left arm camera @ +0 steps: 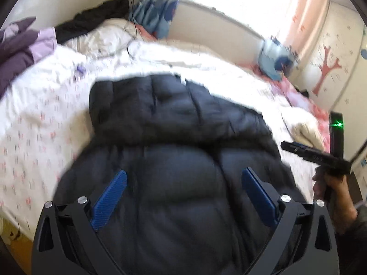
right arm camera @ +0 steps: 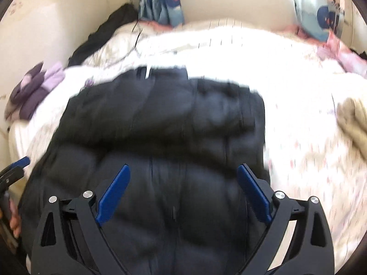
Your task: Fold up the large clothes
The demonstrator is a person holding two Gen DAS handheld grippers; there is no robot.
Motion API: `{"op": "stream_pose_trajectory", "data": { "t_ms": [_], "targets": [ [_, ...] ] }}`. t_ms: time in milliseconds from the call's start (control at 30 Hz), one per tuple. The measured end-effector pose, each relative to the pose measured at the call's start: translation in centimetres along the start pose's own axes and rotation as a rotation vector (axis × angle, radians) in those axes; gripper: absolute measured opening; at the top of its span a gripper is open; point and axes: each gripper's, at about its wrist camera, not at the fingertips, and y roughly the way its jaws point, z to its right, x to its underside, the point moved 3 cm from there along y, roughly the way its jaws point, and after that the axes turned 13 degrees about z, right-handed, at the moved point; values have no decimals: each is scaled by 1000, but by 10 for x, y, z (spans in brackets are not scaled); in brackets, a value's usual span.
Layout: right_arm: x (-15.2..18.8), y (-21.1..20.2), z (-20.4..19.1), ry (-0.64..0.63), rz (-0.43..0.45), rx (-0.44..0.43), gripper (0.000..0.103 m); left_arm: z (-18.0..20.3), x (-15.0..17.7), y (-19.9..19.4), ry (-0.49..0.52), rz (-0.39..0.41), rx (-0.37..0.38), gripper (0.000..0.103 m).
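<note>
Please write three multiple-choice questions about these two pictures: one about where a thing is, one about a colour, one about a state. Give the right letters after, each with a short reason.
1. Where does the black puffer jacket lie?
A. on the bed
B. on a chair
C. on the floor

2. What colour are the pads on the fingers of the right gripper?
A. red
B. blue
C. yellow

3. How does the left gripper stand?
A. shut on the jacket
B. shut on nothing
C. open, holding nothing

Answers:
1 A: the jacket is spread on the white patterned bedding.
2 B: both pads are plainly blue.
3 C: its fingers stand wide apart above the jacket, with nothing pinched.
</note>
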Motion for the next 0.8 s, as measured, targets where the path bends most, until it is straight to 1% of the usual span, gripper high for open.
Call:
{"op": "stream_pose_trajectory", "data": {
  "t_ms": [33, 67, 133, 167, 200, 233, 267, 300, 333, 400, 433, 533, 567, 600, 633, 667, 700, 733, 767, 800],
  "targets": [
    [-13, 13, -1, -10, 19, 15, 92, -1, -7, 6, 0, 20, -6, 96],
    [-24, 29, -1, -22, 38, 39, 92, -4, -20, 23, -5, 40, -26, 96],
    [-34, 61, 0, -21, 52, 82, 92, -9, -30, 48, -30, 32, -45, 96],
    [-34, 77, 3, -20, 43, 109, 92, -13, -34, 66, -46, 25, -54, 96],
    [-27, 89, 5, -21, 22, 130, 92, -18, -35, 81, -49, 15, -73, 96],
    [-18, 106, 10, -22, -25, 153, 92, -21, -31, 95, -46, -3, -94, 96],
    [0, 129, 17, -16, -90, 161, 93, -27, -24, 113, -44, -43, -113, 96],
    [11, 142, 22, 1, -119, 148, 93, -33, -12, 129, -43, -94, -123, 96],
    [20, 151, 28, 32, -129, 131, 95, -38, 1, 143, -40, -144, -120, 96],
    [23, 153, 28, 37, -132, 131, 95, -40, 14, 154, -7, -191, -131, 96],
    [23, 153, 27, 26, -137, 134, 96, -38, 15, 156, 16, -194, -138, 96],
    [20, 152, 29, 30, -159, 115, 96, -36, 19, 157, 35, -197, -154, 96],
    [14, 143, 30, 42, -150, 117, 96, -35, 20, 156, 39, -196, -157, 96],
    [10, 133, 31, 53, -114, 120, 96, -35, 21, 155, 43, -194, -159, 96],
    [4, 115, 30, 61, -40, 127, 96, -35, 22, 154, 48, -192, -160, 96],
    [4, 104, 30, 56, -9, 143, 96, -37, 22, 154, 48, -191, -160, 96],
    [6, 101, 30, 51, -7, 154, 96, -37, 22, 155, 48, -191, -162, 96],
    [13, 105, 32, 48, -40, 163, 96, -37, 23, 155, 49, -191, -165, 96],
    [27, 118, 37, 60, -127, 150, 96, -35, 24, 156, 56, -190, -169, 96],
    [35, 124, 40, 85, -160, 123, 96, -34, 25, 156, 66, -189, -173, 96]
  ]
}}
